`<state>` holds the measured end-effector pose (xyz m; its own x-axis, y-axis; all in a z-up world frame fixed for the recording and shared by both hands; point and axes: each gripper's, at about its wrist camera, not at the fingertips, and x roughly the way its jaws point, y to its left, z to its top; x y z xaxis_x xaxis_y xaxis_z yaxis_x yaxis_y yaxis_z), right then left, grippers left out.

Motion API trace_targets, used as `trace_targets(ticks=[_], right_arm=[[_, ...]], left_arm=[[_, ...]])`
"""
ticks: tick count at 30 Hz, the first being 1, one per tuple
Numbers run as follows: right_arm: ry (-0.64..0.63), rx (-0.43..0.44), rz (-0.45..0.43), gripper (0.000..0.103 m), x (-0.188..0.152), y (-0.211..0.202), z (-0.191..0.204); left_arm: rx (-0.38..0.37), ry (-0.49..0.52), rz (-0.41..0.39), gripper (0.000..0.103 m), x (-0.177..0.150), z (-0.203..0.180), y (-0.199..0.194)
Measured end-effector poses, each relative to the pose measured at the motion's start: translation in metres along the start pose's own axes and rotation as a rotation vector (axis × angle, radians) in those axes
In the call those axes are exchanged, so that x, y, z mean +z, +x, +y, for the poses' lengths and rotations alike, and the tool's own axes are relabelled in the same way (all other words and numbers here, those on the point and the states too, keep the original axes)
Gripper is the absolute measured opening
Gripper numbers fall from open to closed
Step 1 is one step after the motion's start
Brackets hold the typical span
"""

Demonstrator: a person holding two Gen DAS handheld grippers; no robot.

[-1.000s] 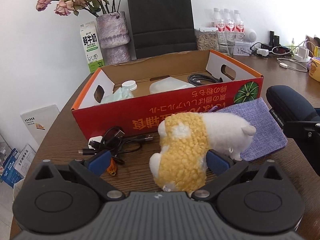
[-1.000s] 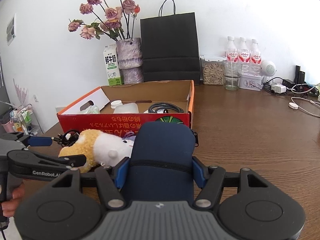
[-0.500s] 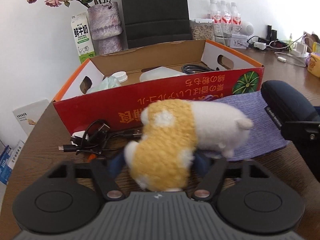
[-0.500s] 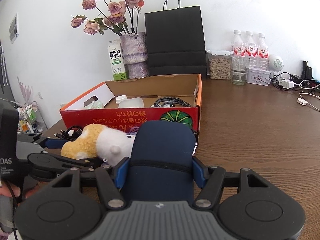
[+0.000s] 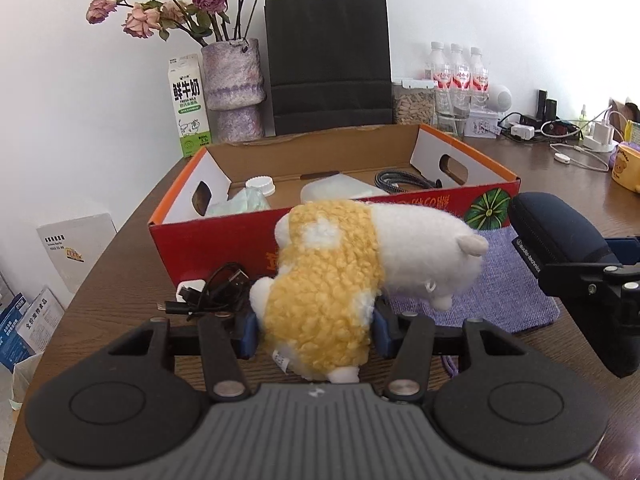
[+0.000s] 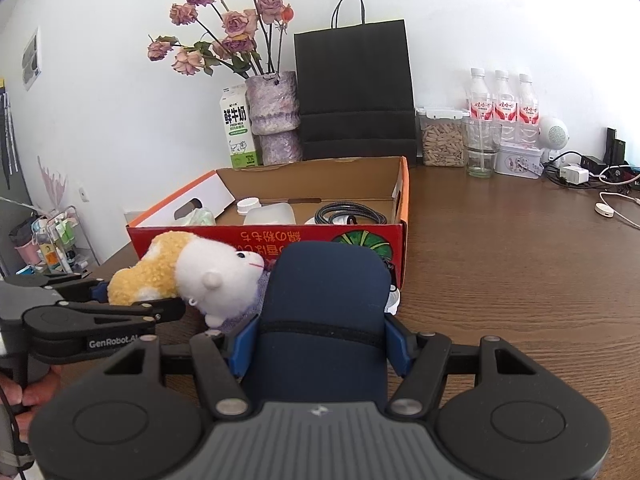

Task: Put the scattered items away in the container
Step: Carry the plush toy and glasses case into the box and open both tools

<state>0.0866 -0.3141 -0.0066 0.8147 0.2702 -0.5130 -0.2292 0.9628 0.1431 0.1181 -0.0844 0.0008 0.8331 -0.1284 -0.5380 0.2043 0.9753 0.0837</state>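
The left wrist view shows the left gripper with its jaws closing, the blue pads already pressed into the yellow hind part of the plush toy; it also shows a tangle of black cables on the wooden table just left of the toy and a purple cloth pouch lying flat under the toy's head, neither clear from the other side. The right wrist view alone shows the toy's face, a hand on the left gripper's grip, and the right gripper clamped on a dark blue case, its pads tight on both sides. The toy sits just in front of the red cardboard box, outside it, raised at the gripped end. Its long axis runs from the left gripper out towards the case, white head leading and nose pointing at the box's front wall. Inside the box lie a coiled braided cable, a white-capped bottle and a pale plastic container.
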Motion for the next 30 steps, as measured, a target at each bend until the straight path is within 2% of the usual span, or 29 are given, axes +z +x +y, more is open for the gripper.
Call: trace_targets(ticks=[8, 17, 23, 27, 30], right_arm=[[-0.009, 0.008, -0.069, 0.063, 0.025, 0.001, 0.01], [-0.017, 0.014, -0.16, 0.063, 0.074, 0.032, 0.023], [-0.022, -0.04, -0.207, 0.063, 0.107, 0.073, 0.025], [-0.001, -0.073, -0.209, 0.063, 0.128, 0.109, 0.017], [0.027, -0.078, -0.195, 0.063, 0.13, 0.134, 0.008]], left_arm=[[0.027, -0.068, -0.113, 0.053, 0.029, 0.017, -0.017], [0.082, -0.164, -0.223, 0.053, 0.074, 0.034, 0.001], [0.108, -0.222, -0.234, 0.053, 0.1, 0.046, 0.032], [0.128, -0.234, -0.225, 0.053, 0.117, 0.049, 0.06], [0.142, -0.231, -0.209, 0.053, 0.116, 0.051, 0.085]])
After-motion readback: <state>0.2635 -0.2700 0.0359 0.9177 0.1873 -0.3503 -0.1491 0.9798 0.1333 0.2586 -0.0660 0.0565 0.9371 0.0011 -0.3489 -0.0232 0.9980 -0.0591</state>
